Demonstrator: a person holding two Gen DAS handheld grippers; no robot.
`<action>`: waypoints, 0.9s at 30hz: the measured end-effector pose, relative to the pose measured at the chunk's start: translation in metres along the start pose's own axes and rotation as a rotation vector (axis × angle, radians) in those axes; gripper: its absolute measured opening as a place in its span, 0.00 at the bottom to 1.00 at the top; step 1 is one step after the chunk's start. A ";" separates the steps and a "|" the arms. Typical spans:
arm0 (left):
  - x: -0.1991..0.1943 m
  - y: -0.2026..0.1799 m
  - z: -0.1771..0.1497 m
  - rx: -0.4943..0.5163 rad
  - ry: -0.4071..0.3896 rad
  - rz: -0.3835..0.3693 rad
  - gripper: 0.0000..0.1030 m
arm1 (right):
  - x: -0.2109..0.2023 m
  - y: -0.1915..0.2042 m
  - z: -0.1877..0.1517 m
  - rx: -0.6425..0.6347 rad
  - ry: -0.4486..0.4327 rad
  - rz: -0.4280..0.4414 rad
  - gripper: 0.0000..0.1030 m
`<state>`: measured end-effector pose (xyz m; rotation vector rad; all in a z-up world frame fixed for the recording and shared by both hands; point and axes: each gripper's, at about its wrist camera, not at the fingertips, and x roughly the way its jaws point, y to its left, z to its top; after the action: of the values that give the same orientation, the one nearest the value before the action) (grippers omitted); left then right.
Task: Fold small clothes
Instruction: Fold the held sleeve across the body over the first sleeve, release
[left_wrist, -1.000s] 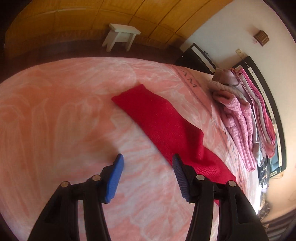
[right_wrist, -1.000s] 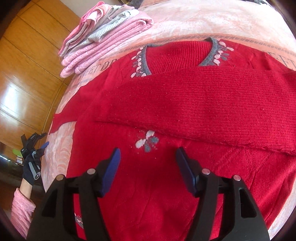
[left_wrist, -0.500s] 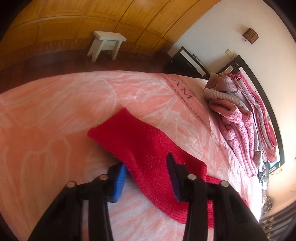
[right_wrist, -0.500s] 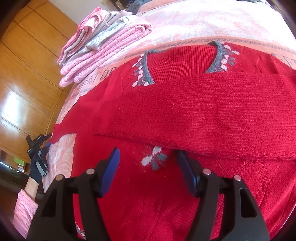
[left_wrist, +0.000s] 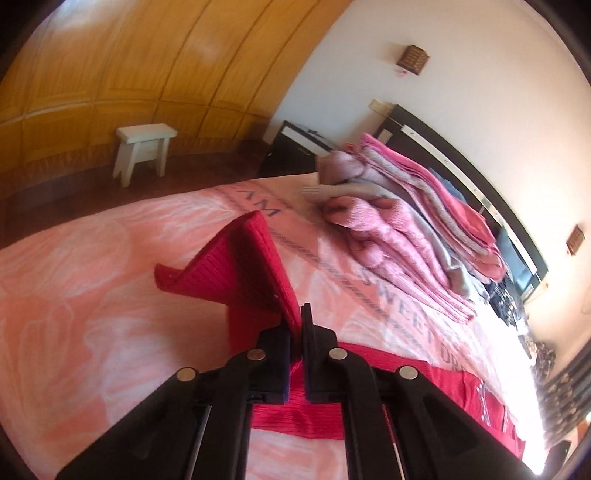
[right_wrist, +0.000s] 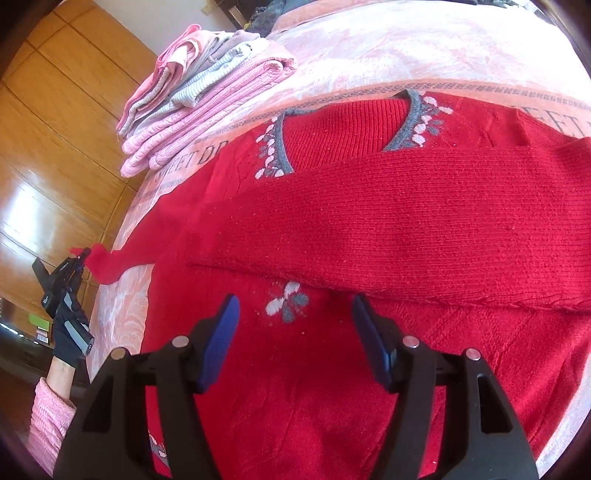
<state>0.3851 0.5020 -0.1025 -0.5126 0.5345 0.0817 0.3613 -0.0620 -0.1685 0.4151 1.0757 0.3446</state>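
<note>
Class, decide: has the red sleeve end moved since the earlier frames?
Yes. The left gripper has shut on the sleeve end and lifted it off the pink blanket.

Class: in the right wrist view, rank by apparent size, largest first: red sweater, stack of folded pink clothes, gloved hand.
1. red sweater
2. stack of folded pink clothes
3. gloved hand

The sweater lies nearest the camera, exaggerating its lead.

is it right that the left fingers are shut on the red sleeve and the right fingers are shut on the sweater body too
Half right. The left gripper is shut on the sleeve, but the right wrist view shows the right gripper open, fingers apart over the sweater, gripping nothing.
</note>
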 end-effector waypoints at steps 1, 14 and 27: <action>0.000 -0.018 -0.004 0.032 0.002 -0.025 0.04 | -0.003 -0.001 0.000 0.000 -0.005 -0.006 0.62; 0.016 -0.199 -0.088 0.287 0.093 -0.267 0.04 | -0.039 -0.044 -0.012 0.007 -0.029 -0.071 0.62; 0.060 -0.321 -0.211 0.515 0.336 -0.370 0.07 | -0.060 -0.077 -0.024 0.046 -0.029 -0.072 0.62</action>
<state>0.4040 0.1162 -0.1450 -0.1108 0.7499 -0.4935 0.3186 -0.1530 -0.1693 0.4200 1.0689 0.2492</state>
